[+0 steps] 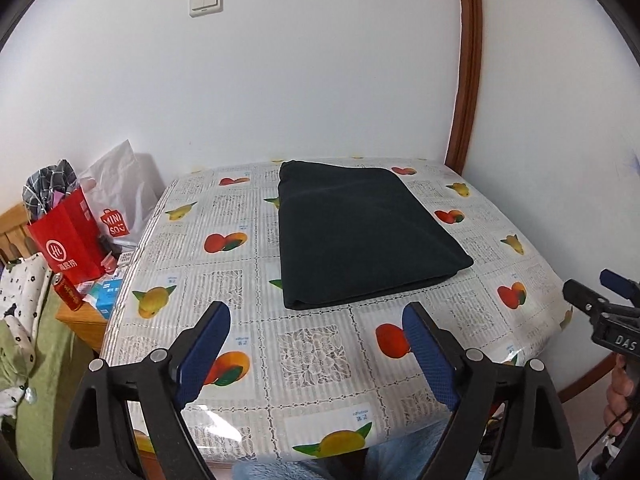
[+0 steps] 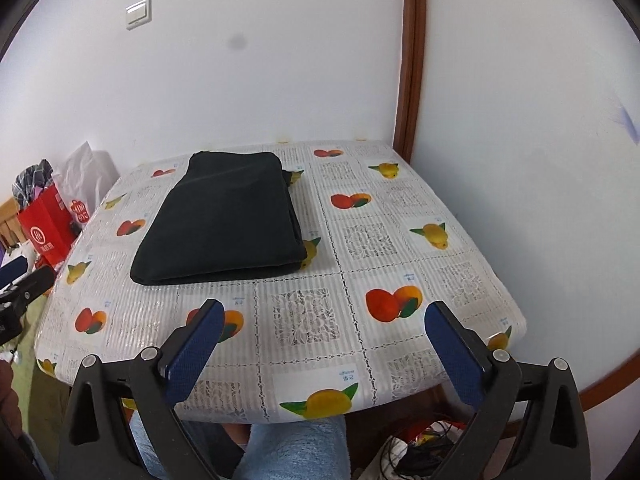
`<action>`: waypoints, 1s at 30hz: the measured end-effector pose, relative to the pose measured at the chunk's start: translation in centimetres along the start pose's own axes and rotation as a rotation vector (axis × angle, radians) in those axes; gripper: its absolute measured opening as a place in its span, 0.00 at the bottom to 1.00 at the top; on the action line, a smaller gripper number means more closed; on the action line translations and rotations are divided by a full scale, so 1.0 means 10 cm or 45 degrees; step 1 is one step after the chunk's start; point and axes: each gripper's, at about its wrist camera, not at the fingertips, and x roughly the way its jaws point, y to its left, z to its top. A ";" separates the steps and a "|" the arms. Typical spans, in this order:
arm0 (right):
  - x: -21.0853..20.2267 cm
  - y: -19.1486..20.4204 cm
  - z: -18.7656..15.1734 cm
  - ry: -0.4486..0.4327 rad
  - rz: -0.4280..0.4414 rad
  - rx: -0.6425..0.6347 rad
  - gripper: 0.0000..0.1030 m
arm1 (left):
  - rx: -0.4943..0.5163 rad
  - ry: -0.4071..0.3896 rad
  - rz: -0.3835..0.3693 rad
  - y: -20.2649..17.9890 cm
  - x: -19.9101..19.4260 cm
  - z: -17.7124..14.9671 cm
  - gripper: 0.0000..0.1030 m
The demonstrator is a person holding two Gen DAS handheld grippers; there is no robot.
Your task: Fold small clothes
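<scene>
A black garment [image 1: 360,232] lies folded into a flat rectangle on the far half of the table [image 1: 304,352]; it also shows in the right wrist view [image 2: 228,220]. My left gripper [image 1: 316,316] is open and empty, held above the table's near edge, short of the garment. My right gripper [image 2: 324,316] is open and empty, above the near edge to the right of the garment. The right gripper's tip shows at the right edge of the left wrist view [image 1: 600,300]. The left gripper's tip shows at the left edge of the right wrist view [image 2: 28,284].
The table has a fruit-print plastic cloth [image 2: 400,240] and stands in a corner against white walls with a brown door frame [image 1: 464,80]. A red paper bag [image 1: 68,240], a white bag [image 1: 120,192] and clutter lie left of the table. Cables [image 2: 420,444] lie on the floor.
</scene>
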 end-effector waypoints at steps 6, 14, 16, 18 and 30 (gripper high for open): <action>-0.03 -0.03 0.00 -0.001 -0.024 0.019 0.96 | -0.002 0.001 -0.003 0.00 0.00 0.00 0.85; -0.04 -0.05 -0.02 0.000 -0.051 0.034 0.96 | -0.005 0.009 -0.010 -0.03 0.03 -0.03 0.85; -0.04 -0.04 -0.03 0.004 -0.051 0.032 0.96 | -0.009 0.014 -0.012 -0.04 0.04 -0.03 0.85; -0.05 -0.04 -0.03 0.005 -0.051 0.031 0.96 | -0.011 0.015 -0.011 -0.04 0.05 -0.02 0.85; -0.02 -0.02 -0.04 0.003 -0.065 0.035 0.96 | -0.024 0.021 0.013 -0.02 0.09 -0.07 0.85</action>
